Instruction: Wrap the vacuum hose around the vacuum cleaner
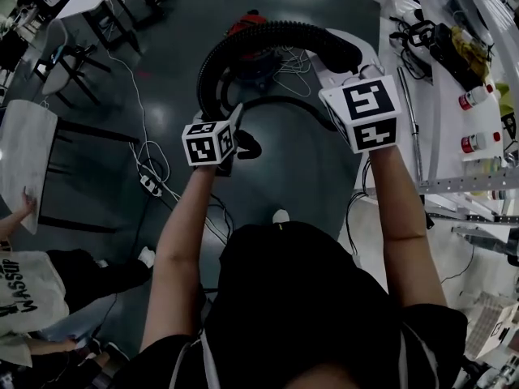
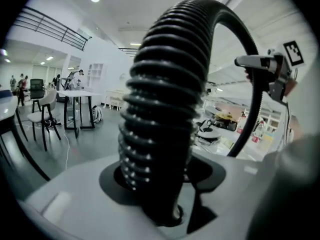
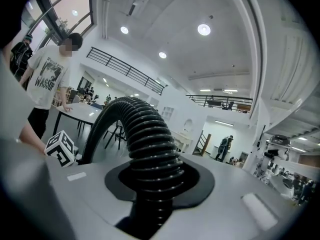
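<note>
A black ribbed vacuum hose arches between my two grippers, above the red vacuum cleaner on the dark floor. My left gripper holds the arch's left, lower leg. In the left gripper view the hose fills the space between the jaws of that gripper and rises close to the camera. My right gripper is shut on the hose at the arch's right end. In the right gripper view the hose runs out between the jaws and curves left toward the left gripper's marker cube.
A long workbench with bottles and tools runs along the right. A white table and a standing person are at the left. Cables and a power strip lie on the floor beside my left arm.
</note>
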Available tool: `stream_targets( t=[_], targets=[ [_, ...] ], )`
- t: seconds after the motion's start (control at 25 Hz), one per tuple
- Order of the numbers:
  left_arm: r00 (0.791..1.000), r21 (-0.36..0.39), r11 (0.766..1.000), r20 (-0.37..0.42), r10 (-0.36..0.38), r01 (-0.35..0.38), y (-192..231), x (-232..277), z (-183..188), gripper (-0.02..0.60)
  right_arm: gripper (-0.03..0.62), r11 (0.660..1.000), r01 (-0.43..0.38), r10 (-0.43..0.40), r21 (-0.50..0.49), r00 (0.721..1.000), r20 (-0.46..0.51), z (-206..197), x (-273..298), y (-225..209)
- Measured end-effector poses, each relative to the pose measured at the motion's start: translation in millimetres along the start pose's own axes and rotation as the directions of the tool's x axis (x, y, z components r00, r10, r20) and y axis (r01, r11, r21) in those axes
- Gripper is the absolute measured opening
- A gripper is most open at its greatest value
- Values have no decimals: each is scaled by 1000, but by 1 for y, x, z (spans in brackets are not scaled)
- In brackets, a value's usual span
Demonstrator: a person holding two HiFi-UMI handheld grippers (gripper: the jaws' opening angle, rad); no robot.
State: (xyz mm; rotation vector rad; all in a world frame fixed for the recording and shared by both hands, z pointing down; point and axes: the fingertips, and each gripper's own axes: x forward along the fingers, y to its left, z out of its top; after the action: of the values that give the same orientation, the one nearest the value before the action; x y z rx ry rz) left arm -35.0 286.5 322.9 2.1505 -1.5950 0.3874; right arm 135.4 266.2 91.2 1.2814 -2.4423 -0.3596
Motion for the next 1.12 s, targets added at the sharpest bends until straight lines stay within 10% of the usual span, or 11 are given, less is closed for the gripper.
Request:
stream_targets(
  t=[0.32,0.88,1.12],
  targets=[
    [983,63,981,-32,-182,184,-62,13,-16,305,123,1000,-16,17,-8,999,38,-1,1,-19],
    [975,57,974,-51,-217,220,-99,51,-27,311,123,1000,-12,12,-3,998,62,8,-11,-33],
    [975,94,971,2,-223,222,-121,70,-22,471,123,999,-11,9,53,999,48,6,-7,-39]
  ],
)
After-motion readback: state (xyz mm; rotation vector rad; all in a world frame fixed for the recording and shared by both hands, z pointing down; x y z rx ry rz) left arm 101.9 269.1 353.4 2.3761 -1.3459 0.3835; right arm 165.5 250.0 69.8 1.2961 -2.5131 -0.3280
